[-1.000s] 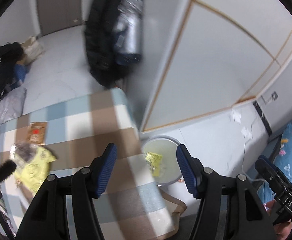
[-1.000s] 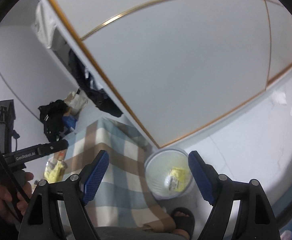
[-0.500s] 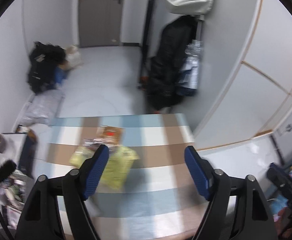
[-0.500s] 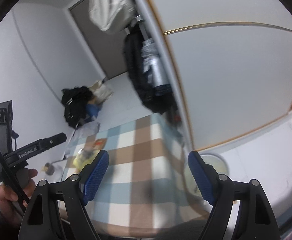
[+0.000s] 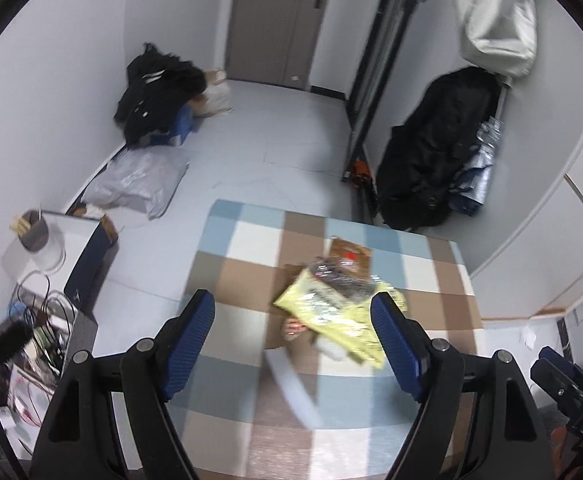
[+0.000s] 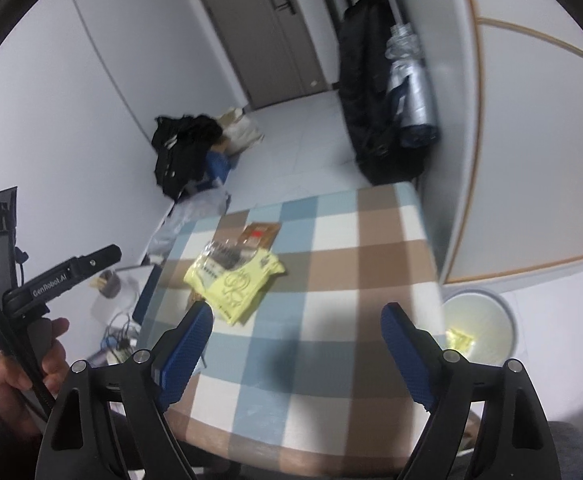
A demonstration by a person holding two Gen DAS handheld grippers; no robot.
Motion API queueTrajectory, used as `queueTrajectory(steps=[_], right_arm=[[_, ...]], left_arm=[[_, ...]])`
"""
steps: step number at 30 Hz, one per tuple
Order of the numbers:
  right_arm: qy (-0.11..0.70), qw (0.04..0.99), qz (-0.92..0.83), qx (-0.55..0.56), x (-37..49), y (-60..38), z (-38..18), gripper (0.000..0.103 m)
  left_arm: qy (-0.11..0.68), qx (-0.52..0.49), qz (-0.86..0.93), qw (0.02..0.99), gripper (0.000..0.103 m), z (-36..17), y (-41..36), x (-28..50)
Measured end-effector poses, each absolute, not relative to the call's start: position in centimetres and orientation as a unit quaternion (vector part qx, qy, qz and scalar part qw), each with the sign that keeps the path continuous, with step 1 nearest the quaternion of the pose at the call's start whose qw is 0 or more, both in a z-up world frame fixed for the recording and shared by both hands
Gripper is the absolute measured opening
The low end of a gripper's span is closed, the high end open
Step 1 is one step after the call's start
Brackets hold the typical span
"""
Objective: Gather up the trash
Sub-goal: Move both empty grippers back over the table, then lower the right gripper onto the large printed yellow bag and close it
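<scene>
Trash: yellow wrapper [image 5: 333, 314] under a clear packet [image 5: 337, 278], brown packet [image 5: 349, 254] at its 12 o'clock, on your checked table [image 5: 243, 240]
Bin [image 6: 479, 326]: at the table's 3 o'clock; holds a yellow scrap [image 6: 460, 337]
Left gripper [image 5: 293, 334]: your jaws have just been opening; spread, nothing pinched
Right gripper [image 6: 295, 344]: just widened; spread, empty

Left gripper [image 5: 293, 338] and right gripper [image 6: 296, 342], low in frame, both have just widened, apparently empty; a hand [image 6: 23, 372] grips lower left.
</scene>
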State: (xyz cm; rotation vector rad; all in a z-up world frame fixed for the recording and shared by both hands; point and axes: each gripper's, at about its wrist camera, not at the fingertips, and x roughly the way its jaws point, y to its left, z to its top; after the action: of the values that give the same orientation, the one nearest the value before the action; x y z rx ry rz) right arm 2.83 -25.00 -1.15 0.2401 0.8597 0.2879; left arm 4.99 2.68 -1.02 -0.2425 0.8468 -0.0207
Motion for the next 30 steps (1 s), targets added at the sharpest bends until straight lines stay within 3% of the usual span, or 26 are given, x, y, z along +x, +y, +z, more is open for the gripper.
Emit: queueTrajectory(steps=[9,20,30], right_arm=[[0.424,0.886,0.167,0.091,4.9,-20.4,-3.4,0.086],[0.414,0.865,0.274,-0.072,9.5,-12.6,-4.9,0.086],[0.487,0.763,0.366,-0.217,15.3,-7.2,-9.9,0.086]], left_arm=[[0.432,-0.149,-0.006,0.889,0.078,-3.5,6.3,5.4],[0.433,-0.211,-0.002,0.876,0.078,-3.6,10.2,6.4],[0.444,-0.257,0.018,0.858,0.078,-4.6,12.7,7.4]])
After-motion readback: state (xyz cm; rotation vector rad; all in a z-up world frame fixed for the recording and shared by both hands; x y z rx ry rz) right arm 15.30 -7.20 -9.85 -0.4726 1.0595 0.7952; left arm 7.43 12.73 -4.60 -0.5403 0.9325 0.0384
